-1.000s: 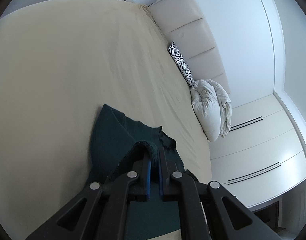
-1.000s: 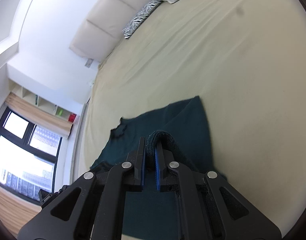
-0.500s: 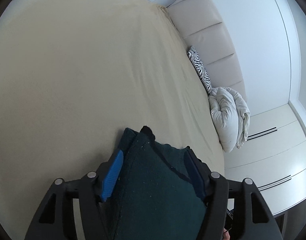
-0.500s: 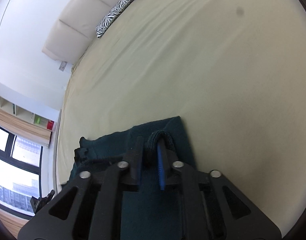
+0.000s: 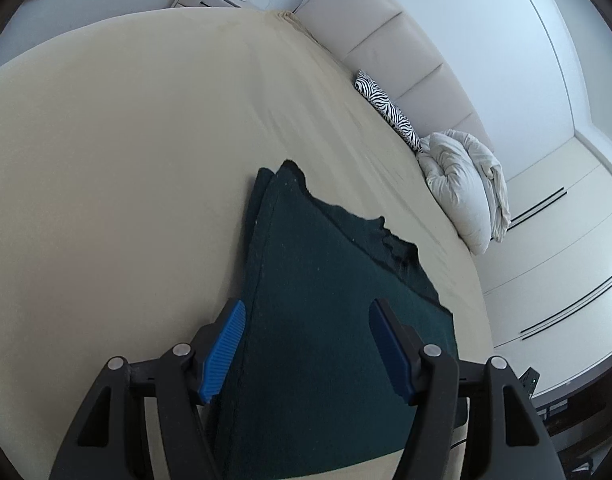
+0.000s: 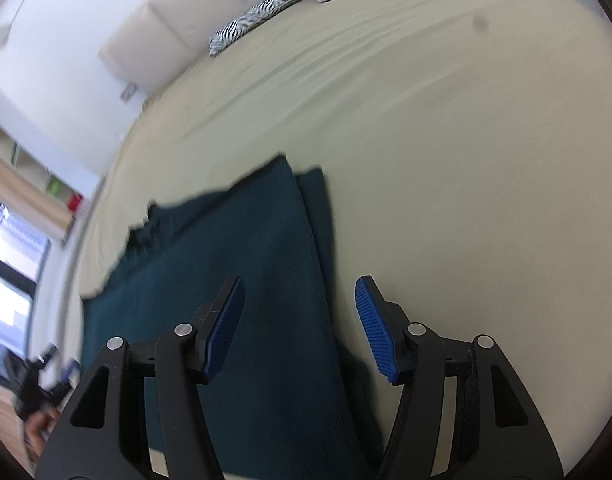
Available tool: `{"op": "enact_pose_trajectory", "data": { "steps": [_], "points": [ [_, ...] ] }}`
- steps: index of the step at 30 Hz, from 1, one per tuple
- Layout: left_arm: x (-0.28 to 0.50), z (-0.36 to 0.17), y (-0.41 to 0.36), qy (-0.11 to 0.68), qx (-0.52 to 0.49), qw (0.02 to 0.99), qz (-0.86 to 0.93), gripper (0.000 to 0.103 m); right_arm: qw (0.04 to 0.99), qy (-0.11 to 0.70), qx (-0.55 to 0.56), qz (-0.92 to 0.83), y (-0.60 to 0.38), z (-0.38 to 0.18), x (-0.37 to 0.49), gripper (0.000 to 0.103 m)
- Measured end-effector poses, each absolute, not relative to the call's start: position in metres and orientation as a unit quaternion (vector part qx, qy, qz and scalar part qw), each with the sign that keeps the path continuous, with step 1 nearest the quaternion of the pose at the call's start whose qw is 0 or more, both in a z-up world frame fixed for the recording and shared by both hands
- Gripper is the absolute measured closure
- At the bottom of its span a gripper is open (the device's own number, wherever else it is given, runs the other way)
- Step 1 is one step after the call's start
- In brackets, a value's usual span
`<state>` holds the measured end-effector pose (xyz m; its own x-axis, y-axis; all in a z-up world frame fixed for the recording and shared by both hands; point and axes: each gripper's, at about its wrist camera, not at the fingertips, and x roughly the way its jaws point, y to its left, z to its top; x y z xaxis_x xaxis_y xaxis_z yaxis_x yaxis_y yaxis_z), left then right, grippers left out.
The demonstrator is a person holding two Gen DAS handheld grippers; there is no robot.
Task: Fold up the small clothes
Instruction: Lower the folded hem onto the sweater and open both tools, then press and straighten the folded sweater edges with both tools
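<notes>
two layers of the dark green garment are lying folded on the beige bed sheet. the left gripper is hovering with fingers apart, gripping nothing. the right gripper is opening over the garment's right edge, its pads clear of the cloth. a low finger could be snagging the upper layer, undoing the fold.

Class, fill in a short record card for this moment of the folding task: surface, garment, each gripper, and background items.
Surface: beige bed sheet
Garment: dark teal knitted cloth, lying folded in layers on the sheet
Left gripper: open, cloth below, pads not pressing
Right gripper: jaws opening, straddling the cloth's edge, nothing gripped
Background: zebra-striped cushion, white bundled duvet, cream padded headboard
</notes>
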<state>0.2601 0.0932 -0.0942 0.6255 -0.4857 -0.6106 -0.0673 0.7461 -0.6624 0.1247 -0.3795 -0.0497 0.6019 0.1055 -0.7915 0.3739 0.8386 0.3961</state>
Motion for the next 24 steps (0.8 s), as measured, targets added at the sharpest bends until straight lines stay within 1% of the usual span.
{"op": "enact_pose_trajectory", "data": {
  "steps": [1,3,4,5,6,7,8,9,10,11,14,20,24],
  "points": [
    [0.256,-0.095,0.090,0.416,-0.323,0.841,-0.124,0.036,0.853,0.446,0.260,-0.083,-0.375,-0.052,0.118,0.048],
    [0.247,-0.096,0.087,0.417,-0.302,0.849,-0.123,0.037,0.850,0.460,0.242,-0.086,-0.364,-0.057,0.108,0.058],
    [0.244,-0.097,0.086,0.417,-0.292,0.852,-0.123,0.037,0.850,0.463,0.235,-0.086,-0.365,-0.058,0.099,0.061],
    [0.242,-0.097,0.085,0.417,-0.286,0.854,-0.123,0.037,0.851,0.466,0.225,-0.087,-0.361,-0.059,0.095,0.068],
    [0.242,-0.098,0.086,0.419,-0.283,0.854,-0.123,0.037,0.854,0.466,0.215,-0.089,-0.360,-0.058,0.089,0.070],
    [0.241,-0.099,0.088,0.420,-0.281,0.854,-0.121,0.038,0.857,0.463,0.209,-0.089,-0.360,-0.056,0.083,0.071],
    [0.241,-0.101,0.090,0.422,-0.280,0.854,-0.118,0.043,0.859,0.461,0.205,-0.092,-0.360,-0.055,0.080,0.078],
    [0.241,-0.103,0.091,0.425,-0.280,0.853,-0.116,0.045,0.860,0.458,0.204,-0.094,-0.361,-0.053,0.077,0.086],
    [0.241,-0.105,0.093,0.429,-0.279,0.852,-0.111,0.049,0.861,0.456,0.205,-0.095,-0.361,-0.051,0.074,0.088],
    [0.240,-0.108,0.095,0.435,-0.279,0.849,-0.107,0.055,0.862,0.453,0.205,-0.098,-0.361,-0.048,0.070,0.093],
    [0.239,-0.118,0.099,0.448,-0.281,0.843,-0.102,0.067,0.866,0.449,0.195,-0.103,-0.357,-0.043,0.063,0.095],
    [0.236,-0.123,0.105,0.458,-0.273,0.841,-0.096,0.076,0.865,0.448,0.200,-0.109,-0.357,-0.046,0.058,0.095],
    [0.234,-0.123,0.102,0.462,-0.251,0.846,-0.092,0.079,0.860,0.456,0.204,-0.106,-0.359,-0.053,0.060,0.095]
  ]
}}
